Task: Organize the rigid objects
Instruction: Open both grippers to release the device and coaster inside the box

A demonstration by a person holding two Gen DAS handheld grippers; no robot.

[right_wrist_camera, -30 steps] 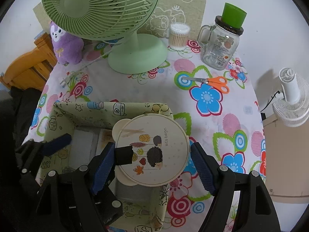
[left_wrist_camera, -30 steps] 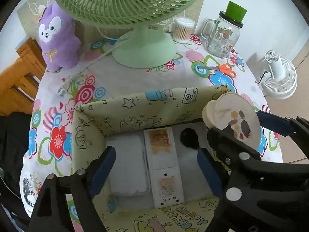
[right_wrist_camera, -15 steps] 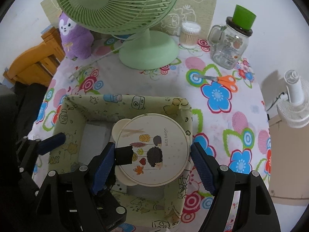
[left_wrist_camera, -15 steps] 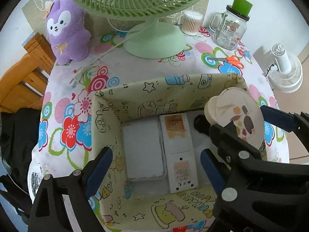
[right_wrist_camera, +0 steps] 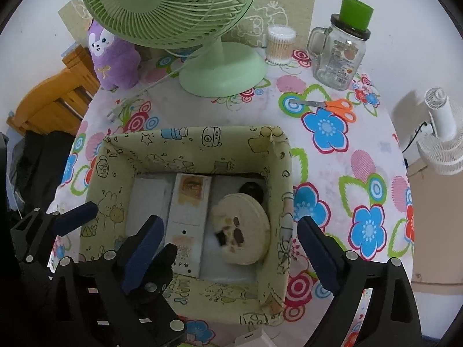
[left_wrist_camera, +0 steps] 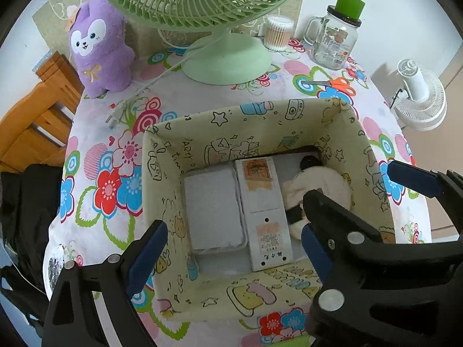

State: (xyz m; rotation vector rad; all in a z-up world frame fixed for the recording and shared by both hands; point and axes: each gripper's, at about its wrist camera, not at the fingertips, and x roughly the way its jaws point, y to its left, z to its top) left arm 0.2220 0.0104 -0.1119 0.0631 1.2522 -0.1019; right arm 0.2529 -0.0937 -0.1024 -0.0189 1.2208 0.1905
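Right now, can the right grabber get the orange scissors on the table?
Probably yes. The right gripper is open and empty over the fabric box, and the orange scissors lie flat on the tablecloth beyond the box with nothing on them. It would only need to clear the box wall.

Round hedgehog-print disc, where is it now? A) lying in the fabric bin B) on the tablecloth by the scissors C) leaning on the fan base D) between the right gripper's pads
A: the disc lies inside the bin, right of the long white box, and the right gripper, whose jaws have just been opening, stands open above it with nothing between the pads.
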